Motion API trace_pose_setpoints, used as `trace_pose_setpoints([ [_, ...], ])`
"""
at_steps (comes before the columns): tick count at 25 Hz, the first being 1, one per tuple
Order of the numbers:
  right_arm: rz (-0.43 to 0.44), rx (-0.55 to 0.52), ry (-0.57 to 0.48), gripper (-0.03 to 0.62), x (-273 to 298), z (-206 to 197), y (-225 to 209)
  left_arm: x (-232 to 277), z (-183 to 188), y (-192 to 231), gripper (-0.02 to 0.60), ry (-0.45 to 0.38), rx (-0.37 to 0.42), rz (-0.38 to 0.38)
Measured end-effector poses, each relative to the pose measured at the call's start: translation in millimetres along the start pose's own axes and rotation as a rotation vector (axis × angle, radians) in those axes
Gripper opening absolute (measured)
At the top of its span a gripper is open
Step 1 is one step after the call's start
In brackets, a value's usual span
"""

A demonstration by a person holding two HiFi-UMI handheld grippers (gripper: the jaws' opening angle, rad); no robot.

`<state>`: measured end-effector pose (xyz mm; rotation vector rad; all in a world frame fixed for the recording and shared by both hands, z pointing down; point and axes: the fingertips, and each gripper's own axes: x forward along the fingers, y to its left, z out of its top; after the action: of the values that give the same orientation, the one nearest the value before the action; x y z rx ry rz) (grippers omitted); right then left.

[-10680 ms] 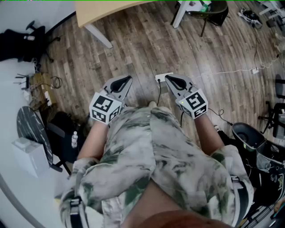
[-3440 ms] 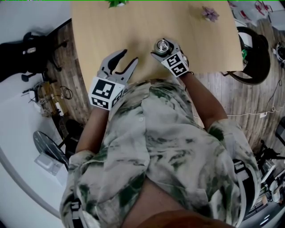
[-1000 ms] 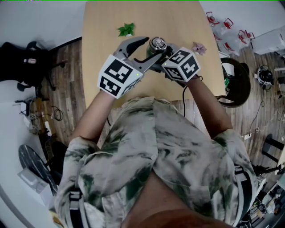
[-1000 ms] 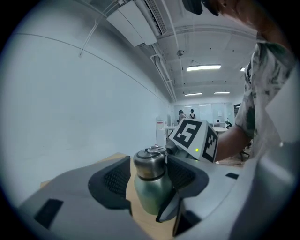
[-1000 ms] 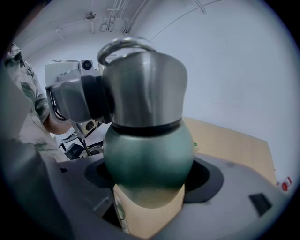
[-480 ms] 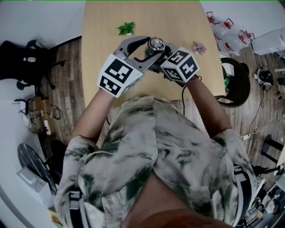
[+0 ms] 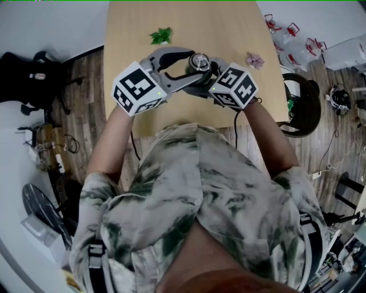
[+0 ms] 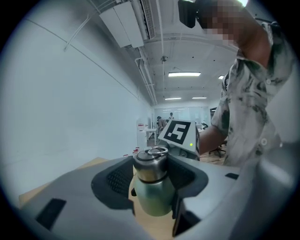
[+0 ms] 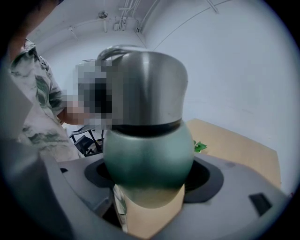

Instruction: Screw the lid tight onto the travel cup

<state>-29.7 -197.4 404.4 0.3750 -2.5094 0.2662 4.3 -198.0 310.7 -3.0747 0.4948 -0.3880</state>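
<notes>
Close above the table's (image 7: 189, 17) near edge, the left gripper (image 7: 193, 64) had rolled since half a second earlier, its marker cube (image 7: 136, 88) swinging out leftward. Its jaws stayed wide apart around the lid (image 7: 200, 59), neither pad clearly pressing. That read as lining up for a twist, not tightening yet. The right gripper (image 7: 201, 79) stayed clamped on the travel cup (image 9: 147, 154) by its green body, steadying it. Whether the cup rested on the table could not be told. Beyond, a green sprig (image 7: 162, 36) and a pink flower (image 7: 254, 60) lay well apart from the cup on either side. Bare tabletop ran on to the far edge, leaving free room for turning.
</notes>
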Motion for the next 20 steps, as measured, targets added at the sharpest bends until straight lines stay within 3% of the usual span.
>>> trace_pose_setpoints([
  [3,0.023,-0.006,0.003,0.397,-0.3,-2.5,5.7,-2.0,-1.4,-3.5,0.239,-0.003,-0.008,-0.055],
  [5,0.020,0.005,-0.001,0.397,-0.7,-3.4,5.7,-1.1,-1.5,-3.6,0.239,-0.003,-0.019,-0.049],
  [20,-0.053,0.065,-0.036,0.397,-0.6,-6.6,-1.4,8.2,-4.4,-2.6,0.259,-0.007,-0.093,0.277],
])
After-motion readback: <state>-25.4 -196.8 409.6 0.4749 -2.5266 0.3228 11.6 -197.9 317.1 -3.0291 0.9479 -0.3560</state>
